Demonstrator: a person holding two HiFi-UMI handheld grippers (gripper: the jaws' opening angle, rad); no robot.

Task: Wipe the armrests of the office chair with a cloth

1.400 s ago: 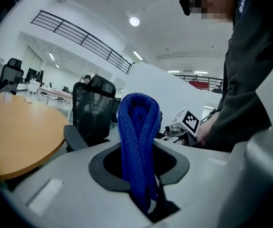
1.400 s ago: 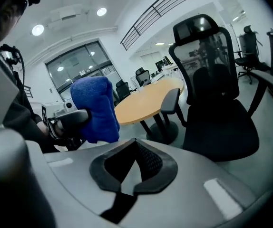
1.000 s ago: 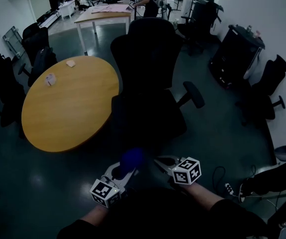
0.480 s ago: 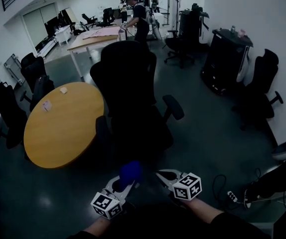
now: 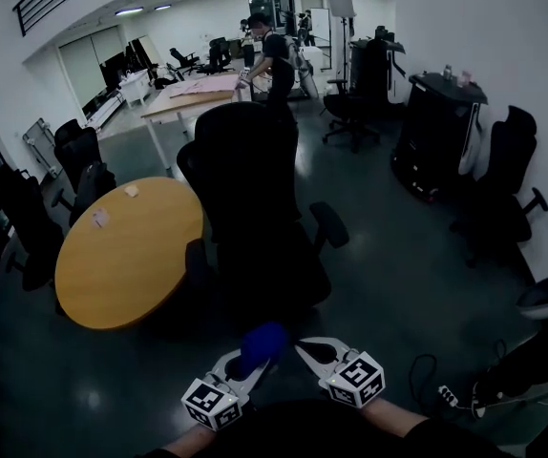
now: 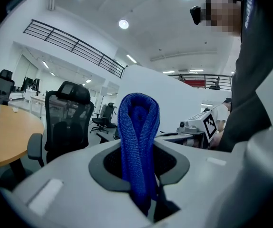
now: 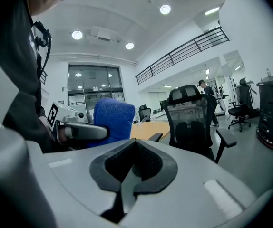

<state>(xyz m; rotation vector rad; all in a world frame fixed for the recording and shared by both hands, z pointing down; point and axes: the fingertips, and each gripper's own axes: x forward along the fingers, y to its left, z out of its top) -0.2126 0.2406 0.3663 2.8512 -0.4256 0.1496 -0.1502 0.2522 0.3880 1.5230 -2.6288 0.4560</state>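
A black office chair point(image 5: 255, 194) stands in the middle of the room, seen from behind, with one armrest point(image 5: 329, 225) on its right and the other point(image 5: 196, 257) by the table. My left gripper point(image 5: 251, 359) is low in the head view, well short of the chair, shut on a folded blue cloth point(image 5: 261, 343). In the left gripper view the blue cloth point(image 6: 137, 141) stands up between the jaws of that gripper point(image 6: 139, 167). My right gripper point(image 5: 309, 351) is beside it, shut and empty point(image 7: 132, 167). In the right gripper view the chair point(image 7: 192, 122) is ahead.
A round wooden table point(image 5: 121, 256) sits left of the chair. More black chairs point(image 5: 503, 184) line the walls. A black cabinet point(image 5: 434, 132) is at right. A person point(image 5: 276, 60) stands by a far table. A power strip point(image 5: 446, 396) and cables lie on the floor at lower right.
The view has pulled back and tilted up, so the chair looks farther away. Both grippers stay low and close together, the cloth still held in the left one.
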